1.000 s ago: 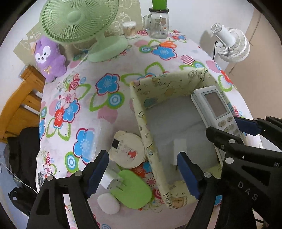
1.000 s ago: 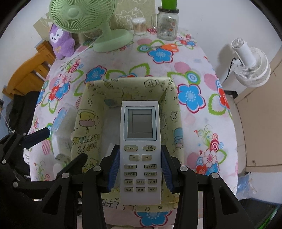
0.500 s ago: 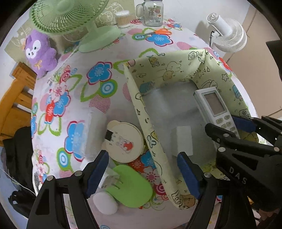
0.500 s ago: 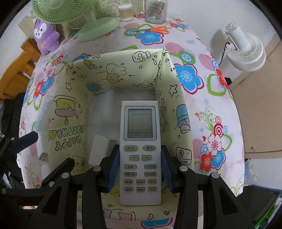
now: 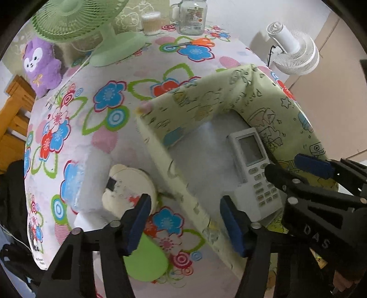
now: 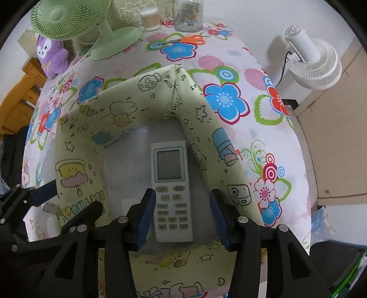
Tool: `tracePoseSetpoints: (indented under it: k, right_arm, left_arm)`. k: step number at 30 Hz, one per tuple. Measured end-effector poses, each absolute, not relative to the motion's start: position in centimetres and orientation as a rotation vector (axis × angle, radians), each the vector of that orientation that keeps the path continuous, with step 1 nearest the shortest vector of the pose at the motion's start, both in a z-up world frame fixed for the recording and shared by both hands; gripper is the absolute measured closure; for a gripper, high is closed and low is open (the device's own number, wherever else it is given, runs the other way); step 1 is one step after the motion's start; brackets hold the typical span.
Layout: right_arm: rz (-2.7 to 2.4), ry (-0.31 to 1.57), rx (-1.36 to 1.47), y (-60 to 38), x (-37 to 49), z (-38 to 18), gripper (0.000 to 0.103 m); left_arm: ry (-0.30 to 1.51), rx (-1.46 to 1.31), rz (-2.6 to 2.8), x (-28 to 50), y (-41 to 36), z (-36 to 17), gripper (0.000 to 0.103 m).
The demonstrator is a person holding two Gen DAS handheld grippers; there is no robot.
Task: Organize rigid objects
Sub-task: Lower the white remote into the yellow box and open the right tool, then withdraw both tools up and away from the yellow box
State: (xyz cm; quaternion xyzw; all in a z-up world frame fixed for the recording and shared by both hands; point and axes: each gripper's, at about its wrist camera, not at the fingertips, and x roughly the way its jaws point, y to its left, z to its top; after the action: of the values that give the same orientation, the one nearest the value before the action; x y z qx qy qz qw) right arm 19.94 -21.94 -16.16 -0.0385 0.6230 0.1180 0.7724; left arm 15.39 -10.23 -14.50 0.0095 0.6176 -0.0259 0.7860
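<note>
A white remote control lies flat on the grey floor of the yellow-green fabric bin, against its right wall. My right gripper is open around the remote's button end, with gaps on both sides of it. The remote also shows in the left wrist view, on top of a small white block. My left gripper is open and empty, straddling the bin's left wall. A round cream device, a green paddle-shaped object and a white piece lie outside the bin on the left.
The floral tablecloth covers the table. At the back stand a green desk fan, a purple plush, a glass jar, a cotton-swab tub and orange scissors. A white fan stands beyond the table's right edge.
My right gripper has lowered the remote into the bin and opened, leaving it lying on the bin floor. My left gripper has moved forward over the bin's left wall.
</note>
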Motion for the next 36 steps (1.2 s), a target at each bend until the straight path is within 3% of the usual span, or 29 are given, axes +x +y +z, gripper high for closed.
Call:
tracePoseSetpoints:
  k: [3, 8, 22, 24, 28, 36]
  right_arm:
    - [0.277, 1.354, -0.075, -22.4, 20.2, -16.1, 0.050]
    - [0.295, 1.369, -0.051, -23.2, 20.8, -16.0, 0.049]
    - [0.326, 1.355, -0.007, -23.9, 22.7, -14.7, 0.041]
    - [0.330, 1.348, -0.002, -23.9, 22.6, -14.3, 0.039]
    - [0.327, 1.294, -0.036, -23.3, 22.0, -12.5, 0.029]
    - [0.334, 1.186, -0.109, -21.1, 19.5, -9.6, 0.023]
  left_arm:
    - [1.332, 0.011, -0.062, 15.8, -10.9, -14.8, 0.052]
    - [1.310, 0.030, -0.039, 16.5, -11.8, -15.0, 0.056]
    - [1.262, 0.021, -0.017, 18.6, -12.3, -14.7, 0.056]
    - [1.252, 0.017, -0.009, 18.4, -12.0, -14.1, 0.054]
    - [1.229, -0.021, 0.016, 17.3, -10.5, -12.5, 0.032]
    - [1.204, -0.055, 0.011, 14.1, -6.8, -9.8, 0.018]
